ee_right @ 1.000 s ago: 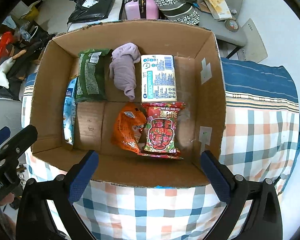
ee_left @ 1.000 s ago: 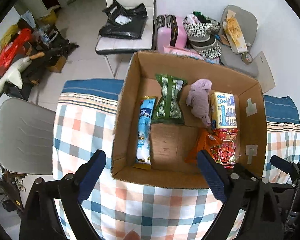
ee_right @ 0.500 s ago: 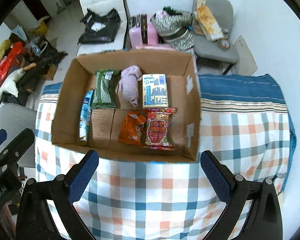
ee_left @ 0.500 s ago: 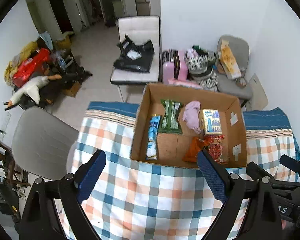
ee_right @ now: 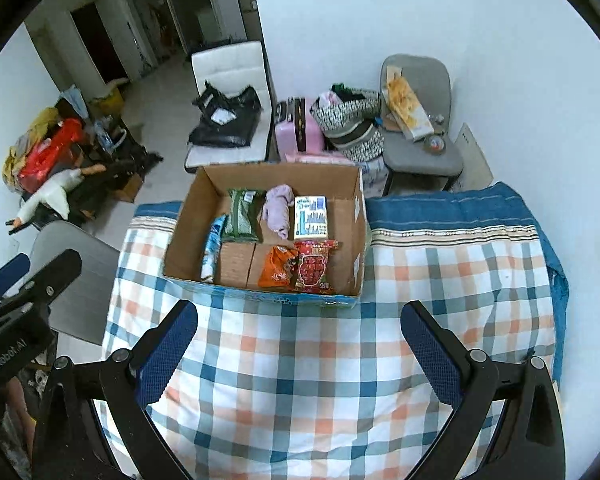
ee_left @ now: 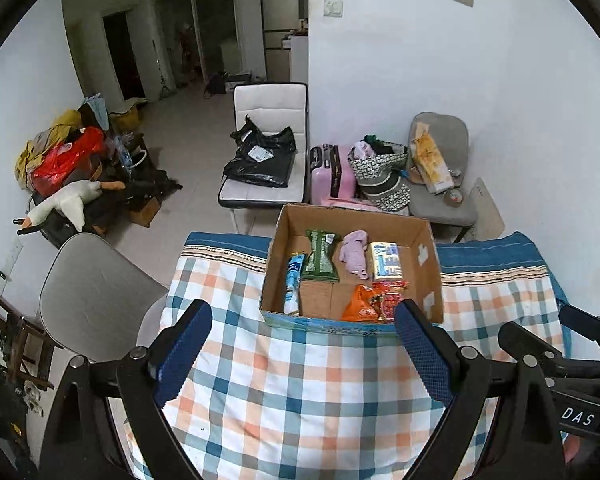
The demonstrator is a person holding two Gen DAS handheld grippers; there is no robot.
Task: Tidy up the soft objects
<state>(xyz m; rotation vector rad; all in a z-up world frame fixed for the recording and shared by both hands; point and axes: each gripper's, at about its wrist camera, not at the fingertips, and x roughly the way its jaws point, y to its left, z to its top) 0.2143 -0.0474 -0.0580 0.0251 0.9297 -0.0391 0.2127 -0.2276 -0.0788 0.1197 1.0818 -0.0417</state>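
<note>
Cardboard is what holds everything: the box point(ee_right: 188, 236) sits toward 12 o'clock on the worktop point(ee_right: 340, 360), which is covered in a checked cloth, and 6 soft things lie inside it. Along the wall at 9 o'clock is a blue packet point(ee_right: 211, 252); across the far side run a green bag point(ee_right: 242, 216), a lilac cloth point(ee_right: 278, 208) and a yellow and blue pack point(ee_right: 310, 216); at the near edge lie an orange pouch point(ee_right: 278, 268) and a red pouch point(ee_right: 314, 268), touching each other. The left tongs point(ee_left: 300, 344) and the right tongs point(ee_right: 300, 340) both hang over bare cloth at 6 o'clock of the box, jaws wide apart, nothing between them. Nothing soft is left on the cloth, so the sorting looks done or close to it. The risks I would judge from here are small but real. The box stands near the far edge of the worktop, and a push on its near wall could slide it toward the chairs behind. The cloth is loose and rumpled at 3 o'clock, so a fingertip dragged low could snag it and pull the box along. The 2 tongs sit close side by side; swinging either across could knock them together.
</note>
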